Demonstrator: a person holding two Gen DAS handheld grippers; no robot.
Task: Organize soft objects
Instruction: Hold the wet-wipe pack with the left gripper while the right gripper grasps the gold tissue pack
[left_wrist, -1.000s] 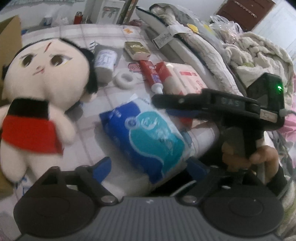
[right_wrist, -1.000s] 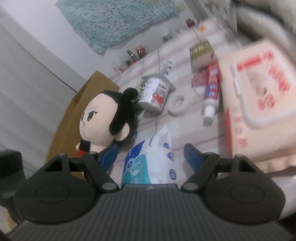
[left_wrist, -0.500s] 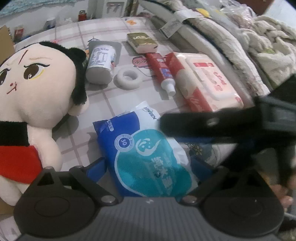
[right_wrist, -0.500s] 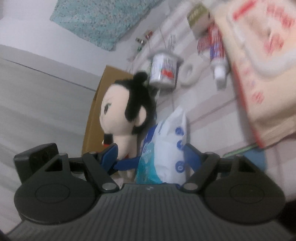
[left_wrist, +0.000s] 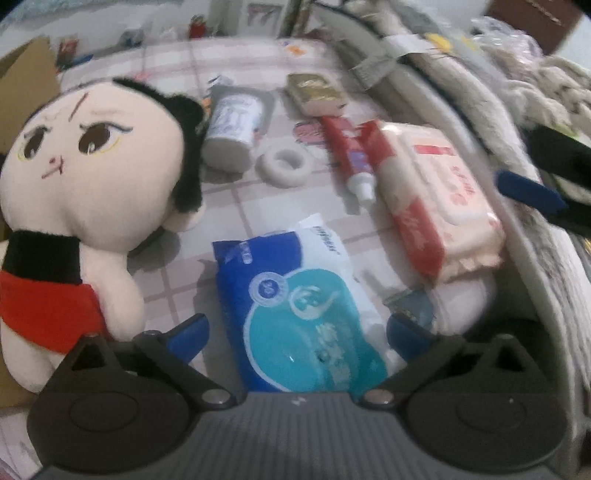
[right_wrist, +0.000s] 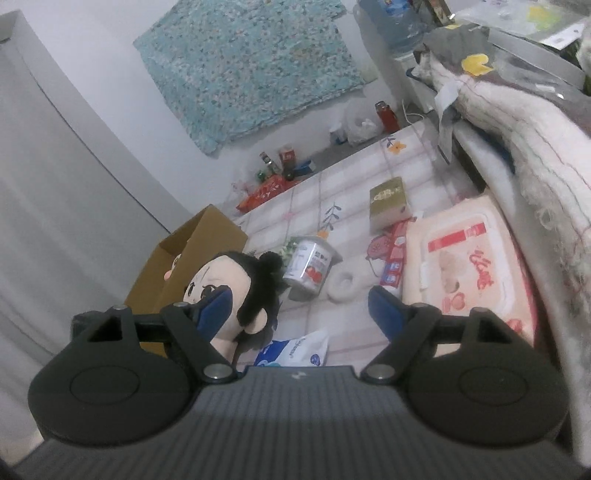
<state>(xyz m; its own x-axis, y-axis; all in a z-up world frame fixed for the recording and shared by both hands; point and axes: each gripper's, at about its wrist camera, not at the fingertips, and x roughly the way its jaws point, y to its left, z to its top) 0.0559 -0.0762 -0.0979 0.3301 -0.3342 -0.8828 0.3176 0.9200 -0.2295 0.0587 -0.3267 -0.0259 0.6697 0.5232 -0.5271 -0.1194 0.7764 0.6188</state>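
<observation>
So the left gripper (left_wrist: 295, 328) is opening up, now spread wide around the blue wipes pack (left_wrist: 295, 314), with the pads standing off both sides and not pressing it. The pack lies flat on the checkered surface (left_wrist: 236, 206), just in front of the gripper. A second ago the right gripper's arm was stretched right across the pack; now it's pulled off to the right edge of the left view, and from its own camera the right gripper (right_wrist: 299, 306) sits higher, jaws opening with nothing between them. My read: the pack has been left lying there with the way over it clear, so the next soft item is up for grabs.

Room-wise, the doll (left_wrist: 85, 206) sits close on the pack's left, near touching at the arm. The pink wipes pack (left_wrist: 439, 206) lies to the right with a gap between. Beyond it a pile of bedding (left_wrist: 480, 103) walls off that side. The cardboard box (right_wrist: 184, 266) stands open just behind the doll.
</observation>
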